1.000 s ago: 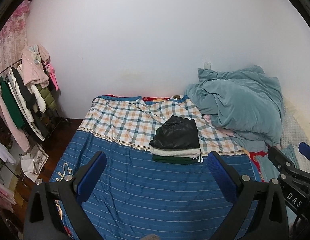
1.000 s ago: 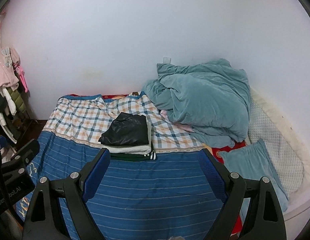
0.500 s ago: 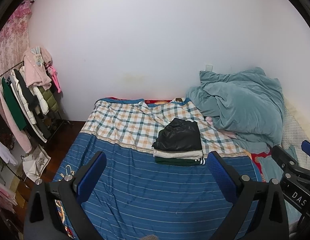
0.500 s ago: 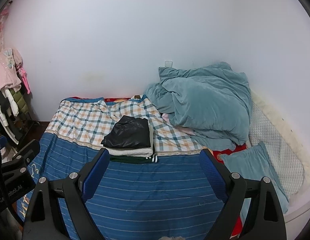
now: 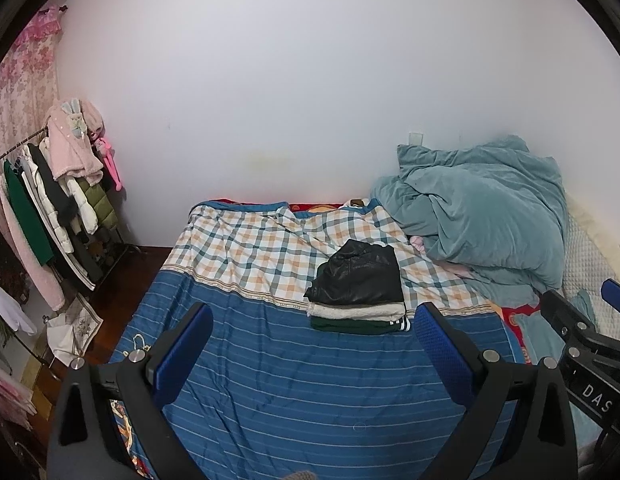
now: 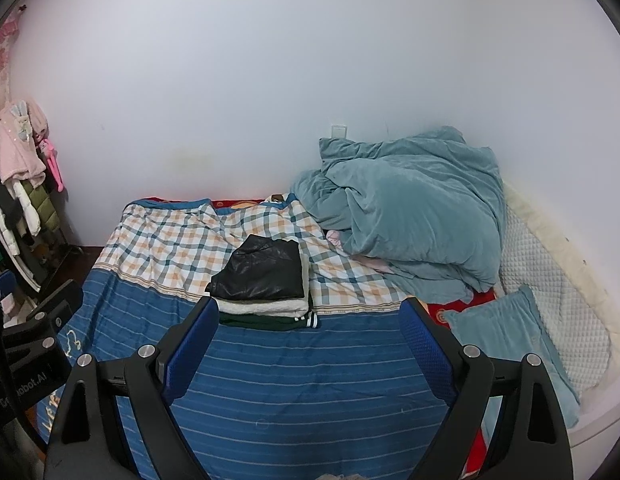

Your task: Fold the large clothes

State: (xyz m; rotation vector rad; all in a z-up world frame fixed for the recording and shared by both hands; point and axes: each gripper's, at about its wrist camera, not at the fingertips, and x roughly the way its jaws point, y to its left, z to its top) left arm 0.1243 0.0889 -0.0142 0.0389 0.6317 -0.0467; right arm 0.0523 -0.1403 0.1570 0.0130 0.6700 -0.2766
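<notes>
Both grippers, left (image 5: 312,354) and right (image 6: 308,344), have drawn back and risen; fingers spread, holding nothing. Stack (image 5: 358,286) of folded clothes: ahead on bed (image 5: 294,392), just beyond the fingertips. Next garment: pinch two corners, keep edges level.

A crumpled teal duvet (image 5: 486,216) was heaped at two o'clock on the bed (image 5: 310,380), against the white wall (image 5: 310,80). A teal pillow (image 6: 510,332) lay at four o'clock beside a quilted white cover (image 6: 550,280). Over at nine o'clock, a clothes rack (image 5: 50,200) was crowded with hanging coats, a pink one (image 5: 74,140) on top. A wall socket (image 6: 339,131) sat just above the duvet.
</notes>
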